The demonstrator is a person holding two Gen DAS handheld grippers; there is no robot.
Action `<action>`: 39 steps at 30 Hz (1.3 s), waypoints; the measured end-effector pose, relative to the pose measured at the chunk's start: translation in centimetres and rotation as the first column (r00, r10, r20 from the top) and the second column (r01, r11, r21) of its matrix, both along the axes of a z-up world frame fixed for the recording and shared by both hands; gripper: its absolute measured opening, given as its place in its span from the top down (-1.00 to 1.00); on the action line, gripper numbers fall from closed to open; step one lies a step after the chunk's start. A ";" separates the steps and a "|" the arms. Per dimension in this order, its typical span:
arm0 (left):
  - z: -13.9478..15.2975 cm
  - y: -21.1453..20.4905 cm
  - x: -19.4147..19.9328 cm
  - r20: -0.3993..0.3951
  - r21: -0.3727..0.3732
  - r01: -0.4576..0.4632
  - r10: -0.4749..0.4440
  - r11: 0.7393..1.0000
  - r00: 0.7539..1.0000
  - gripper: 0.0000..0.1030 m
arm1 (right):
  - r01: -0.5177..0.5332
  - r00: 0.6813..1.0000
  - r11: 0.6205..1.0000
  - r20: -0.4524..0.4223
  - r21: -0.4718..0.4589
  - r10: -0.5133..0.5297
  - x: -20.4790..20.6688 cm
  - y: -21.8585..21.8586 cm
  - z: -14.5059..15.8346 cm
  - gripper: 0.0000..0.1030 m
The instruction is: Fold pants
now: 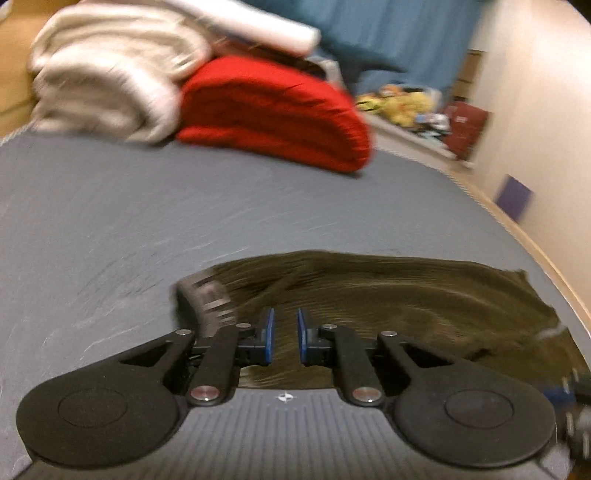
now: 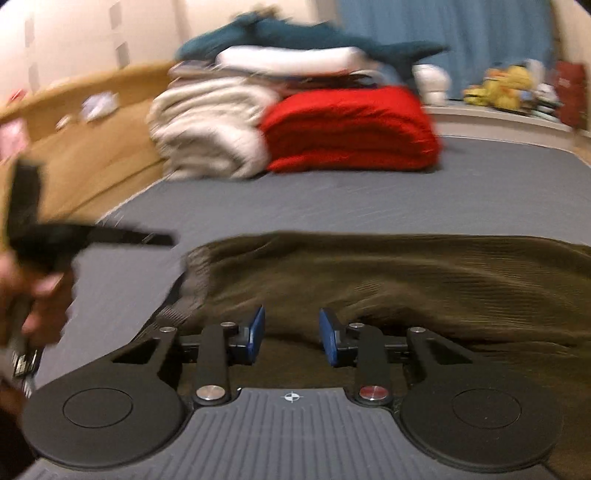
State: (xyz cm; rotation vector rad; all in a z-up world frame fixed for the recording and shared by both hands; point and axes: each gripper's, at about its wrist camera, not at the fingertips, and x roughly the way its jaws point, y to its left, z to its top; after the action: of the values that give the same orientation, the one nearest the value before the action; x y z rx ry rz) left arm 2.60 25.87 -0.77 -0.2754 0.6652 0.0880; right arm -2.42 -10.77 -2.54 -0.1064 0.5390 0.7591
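Dark olive ribbed pants (image 1: pixel 388 295) lie flat on the grey bed sheet (image 1: pixel 147 221); they also show in the right wrist view (image 2: pixel 406 280). The waistband with a label (image 1: pixel 210 299) is at the left end. My left gripper (image 1: pixel 285 334) hovers over the pants near the waistband, jaws slightly apart with nothing between them. My right gripper (image 2: pixel 291 330) is open and empty above the pants' near edge. The left gripper and the hand holding it show blurred at the left of the right wrist view (image 2: pixel 44 251).
A folded red blanket (image 1: pixel 277 110) and a cream blanket (image 1: pixel 103 81) are stacked at the far end of the bed, with a teal plush shark (image 2: pixel 295 33) on top. A wooden bed frame (image 2: pixel 92 147) runs at the left, a wall (image 1: pixel 535 129) at the right.
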 end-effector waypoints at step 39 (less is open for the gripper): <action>-3.5 8.2 3.4 -0.135 -0.013 -0.144 0.141 0.990 0.981 0.59 | -0.634 0.689 0.707 0.186 -0.313 0.700 -12.9 15.1 -4.6 0.80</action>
State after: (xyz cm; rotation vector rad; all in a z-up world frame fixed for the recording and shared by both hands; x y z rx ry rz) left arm 5.97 34.07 -4.29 -0.3413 0.7799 0.2376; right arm -15.31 4.30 -7.16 -0.6566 0.2841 1.3814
